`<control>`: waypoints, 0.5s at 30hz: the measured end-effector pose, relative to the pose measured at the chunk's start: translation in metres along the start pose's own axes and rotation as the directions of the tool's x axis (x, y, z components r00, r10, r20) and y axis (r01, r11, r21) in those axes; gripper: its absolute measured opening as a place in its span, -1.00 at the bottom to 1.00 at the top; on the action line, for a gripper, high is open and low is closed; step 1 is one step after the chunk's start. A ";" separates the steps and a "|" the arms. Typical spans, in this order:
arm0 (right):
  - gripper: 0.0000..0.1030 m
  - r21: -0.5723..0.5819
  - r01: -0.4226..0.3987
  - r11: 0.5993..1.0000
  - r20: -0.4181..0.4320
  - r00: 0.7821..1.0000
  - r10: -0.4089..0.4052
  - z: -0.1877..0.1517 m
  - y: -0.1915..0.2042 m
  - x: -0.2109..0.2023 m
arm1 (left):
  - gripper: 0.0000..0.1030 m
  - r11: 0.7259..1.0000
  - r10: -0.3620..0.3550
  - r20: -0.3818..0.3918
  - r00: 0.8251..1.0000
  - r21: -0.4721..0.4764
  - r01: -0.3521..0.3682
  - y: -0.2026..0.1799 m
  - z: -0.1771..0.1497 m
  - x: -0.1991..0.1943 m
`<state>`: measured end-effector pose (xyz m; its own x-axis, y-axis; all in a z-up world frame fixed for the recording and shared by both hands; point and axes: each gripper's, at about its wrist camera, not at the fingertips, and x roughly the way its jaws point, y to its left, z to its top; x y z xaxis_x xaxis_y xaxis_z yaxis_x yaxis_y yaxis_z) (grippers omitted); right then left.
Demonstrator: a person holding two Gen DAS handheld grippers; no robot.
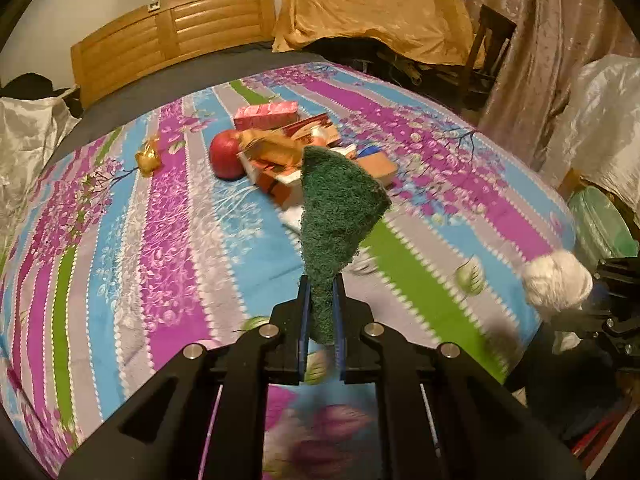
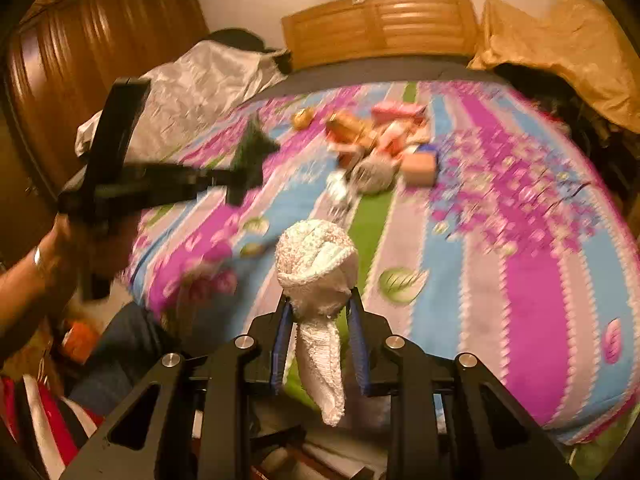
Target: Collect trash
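My left gripper is shut on a green scouring pad and holds it up above the striped bedspread. My right gripper is shut on a white cloth, whose tail hangs down between the fingers; it also shows at the right of the left wrist view. A heap of trash lies mid-bed: a pink carton, a red ball, orange boxes and a gold wrapper apart to the left. The left gripper with the pad shows in the right wrist view.
A wooden headboard stands at the far end. A silver bag lies left of the bed, a tan covered heap and chair at the back right. A green bin stands at the bed's right edge.
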<state>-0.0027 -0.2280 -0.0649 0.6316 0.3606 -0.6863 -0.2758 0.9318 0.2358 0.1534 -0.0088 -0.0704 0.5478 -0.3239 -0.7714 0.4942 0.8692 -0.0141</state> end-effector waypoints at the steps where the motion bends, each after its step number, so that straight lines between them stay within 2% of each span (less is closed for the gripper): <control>1: -0.45 0.006 0.017 1.000 0.012 1.000 -0.017 0.005 -0.001 -0.004 | -0.83 1.000 0.003 0.000 1.000 -0.011 -0.003 -0.008 0.003 -0.001; 4: -0.45 0.045 0.075 0.996 0.054 0.996 -0.077 0.020 -0.009 -0.019 | -0.83 0.999 0.016 0.000 1.000 -0.041 -0.016 -0.029 0.015 -0.004; 8: -0.45 0.103 0.137 0.985 0.098 0.984 -0.147 0.035 -0.022 -0.040 | -0.83 0.997 0.069 0.030 0.997 -0.029 -0.068 -0.055 0.032 -0.012; 15: -0.45 0.154 0.200 0.968 0.164 0.960 -0.225 0.054 -0.046 -0.081 | -0.83 0.997 0.074 0.063 0.995 -0.014 -0.074 -0.085 0.067 -0.018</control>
<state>-0.0022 -0.2978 0.0168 0.7878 0.1438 -0.5990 -0.0288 0.9799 0.1973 0.1466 -0.1019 -0.0131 0.6246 -0.2813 -0.7285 0.4429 0.8959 0.0338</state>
